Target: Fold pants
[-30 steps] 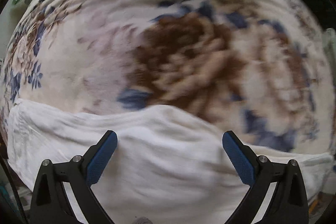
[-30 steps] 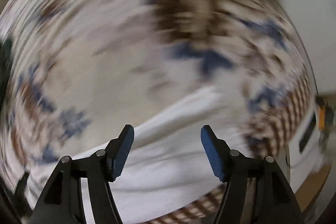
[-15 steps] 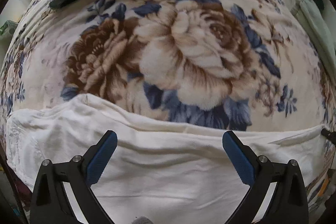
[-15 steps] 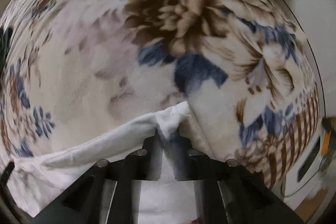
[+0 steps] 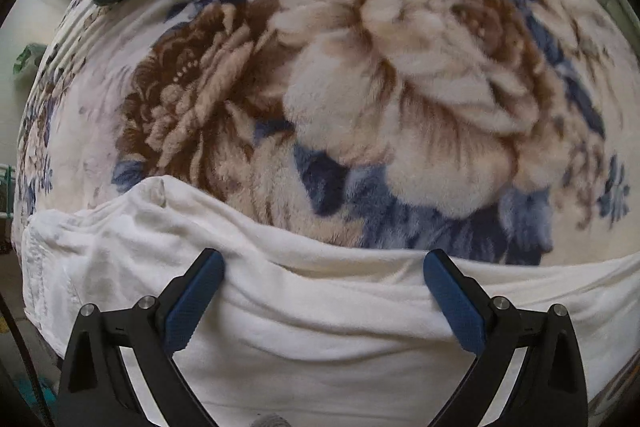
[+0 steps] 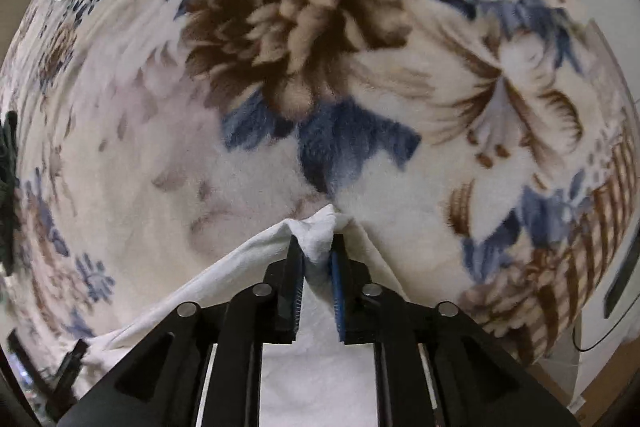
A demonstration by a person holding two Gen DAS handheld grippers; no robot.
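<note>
Two claws over the white pants, which lie on the floral blanket. My right claw has just eased slightly, jaws nearly closed and pinching a pants corner. My left claw gapes wide above the pants, gripping nothing.

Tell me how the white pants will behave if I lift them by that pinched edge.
Probably floppy: the white pants bunch into a soft peak in the right hand-held gripper. Likely light, since the cloth wrinkles easily. They may drag on the fuzzy floral blanket.
</note>
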